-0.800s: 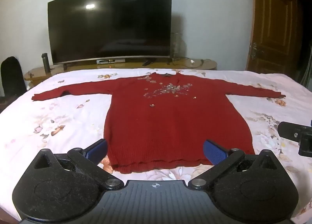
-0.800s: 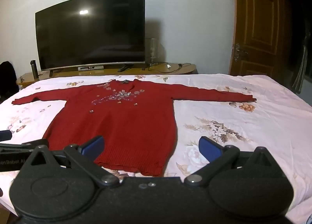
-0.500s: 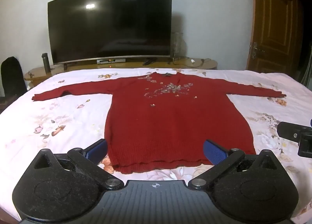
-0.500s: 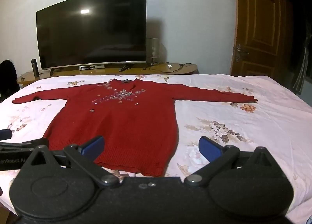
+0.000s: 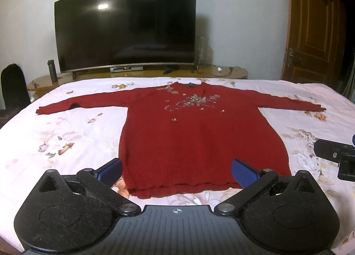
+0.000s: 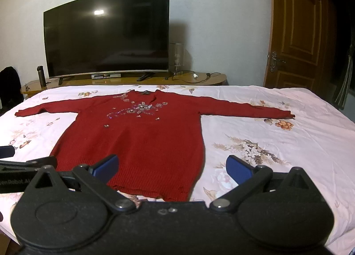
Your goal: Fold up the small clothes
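A red knit sweater (image 5: 199,139) with sequins on the chest lies flat on the bed, both sleeves spread out, hem toward me. It also shows in the right wrist view (image 6: 142,141). My left gripper (image 5: 176,171) is open and empty, hovering just before the hem. My right gripper (image 6: 172,167) is open and empty, over the hem's right corner. The right gripper's body shows at the right edge of the left wrist view (image 5: 337,155); the left gripper's body shows at the left edge of the right wrist view (image 6: 24,166).
The bed has a pale floral sheet (image 5: 66,144). Behind it stands a low wooden cabinet (image 5: 233,73) with a large dark TV (image 5: 126,26) and a bottle (image 5: 52,69). A wooden door (image 5: 310,26) is at the right.
The right wrist view has shifted slightly, so the sweater sits a little further right in it. The left gripper has barely moved. Both stay open.
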`<state>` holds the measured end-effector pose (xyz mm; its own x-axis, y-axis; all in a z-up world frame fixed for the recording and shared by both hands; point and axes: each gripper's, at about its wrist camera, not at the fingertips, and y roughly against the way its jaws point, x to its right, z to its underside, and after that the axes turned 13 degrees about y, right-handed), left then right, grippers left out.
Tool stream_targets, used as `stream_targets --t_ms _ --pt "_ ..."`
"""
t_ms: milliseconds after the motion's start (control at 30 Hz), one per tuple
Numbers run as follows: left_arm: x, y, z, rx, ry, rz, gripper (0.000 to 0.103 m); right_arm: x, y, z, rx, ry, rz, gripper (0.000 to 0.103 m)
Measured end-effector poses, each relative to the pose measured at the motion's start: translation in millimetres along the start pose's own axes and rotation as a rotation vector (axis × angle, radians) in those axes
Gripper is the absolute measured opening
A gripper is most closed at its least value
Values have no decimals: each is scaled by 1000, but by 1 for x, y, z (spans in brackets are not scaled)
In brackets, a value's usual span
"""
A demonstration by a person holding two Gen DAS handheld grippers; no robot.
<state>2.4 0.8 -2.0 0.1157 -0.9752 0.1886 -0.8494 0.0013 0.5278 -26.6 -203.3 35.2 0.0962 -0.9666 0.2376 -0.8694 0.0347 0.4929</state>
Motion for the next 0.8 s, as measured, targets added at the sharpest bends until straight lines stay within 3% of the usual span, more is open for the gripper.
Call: stream_targets --t_ms 800 --pt "-1 -1 -2 -1 -3 4 103 -2 -1 0 -2 2 0 102"
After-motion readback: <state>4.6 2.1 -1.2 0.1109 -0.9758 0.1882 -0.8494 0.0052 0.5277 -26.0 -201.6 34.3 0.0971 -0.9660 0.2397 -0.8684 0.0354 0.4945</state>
